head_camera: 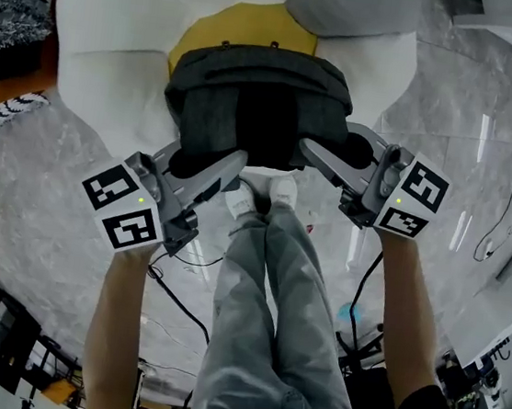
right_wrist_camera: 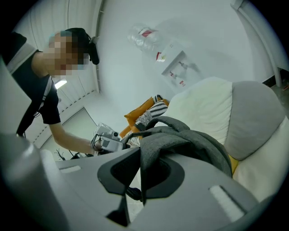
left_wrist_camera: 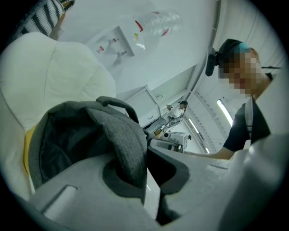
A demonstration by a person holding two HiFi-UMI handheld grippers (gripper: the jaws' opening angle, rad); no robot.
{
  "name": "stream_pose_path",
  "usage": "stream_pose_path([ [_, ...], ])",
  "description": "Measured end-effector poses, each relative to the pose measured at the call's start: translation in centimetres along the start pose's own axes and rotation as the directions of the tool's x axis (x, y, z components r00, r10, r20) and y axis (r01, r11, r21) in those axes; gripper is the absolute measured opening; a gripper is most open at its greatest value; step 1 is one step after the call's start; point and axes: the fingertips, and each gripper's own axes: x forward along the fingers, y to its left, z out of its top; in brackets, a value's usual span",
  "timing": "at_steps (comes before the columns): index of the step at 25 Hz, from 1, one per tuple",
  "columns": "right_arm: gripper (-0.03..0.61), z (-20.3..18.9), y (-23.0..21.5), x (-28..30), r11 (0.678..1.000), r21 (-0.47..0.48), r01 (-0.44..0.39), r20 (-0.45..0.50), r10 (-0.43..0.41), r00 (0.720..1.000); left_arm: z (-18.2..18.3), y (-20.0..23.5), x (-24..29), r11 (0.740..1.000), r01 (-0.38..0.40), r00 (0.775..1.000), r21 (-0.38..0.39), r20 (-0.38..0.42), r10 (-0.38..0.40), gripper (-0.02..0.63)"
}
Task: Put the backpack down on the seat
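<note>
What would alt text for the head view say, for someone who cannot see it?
Seen from above, a person's left gripper and right gripper each clamp a grey backpack, holding it before a white armchair with a yellow cushion. The person's jeans and white shoes show below, on a grey marble floor.

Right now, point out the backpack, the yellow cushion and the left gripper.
backpack [head_camera: 263, 72], head view, grey top panel.
yellow cushion [head_camera: 243, 23], head view, bare upper part.
left gripper [head_camera: 229, 170], head view, between its fingertips.
</note>
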Motion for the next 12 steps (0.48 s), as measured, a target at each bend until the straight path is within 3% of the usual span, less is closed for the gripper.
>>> stream_pose_path([
  [12,0.040,-0.7,-9.8,1.9,0.997,0.065,0.037,-0.036,-0.034,0.999,0.3,9.6,5.9,0.997,-0.055,0.998,-0.060,0.029,0.057,0.032],
])
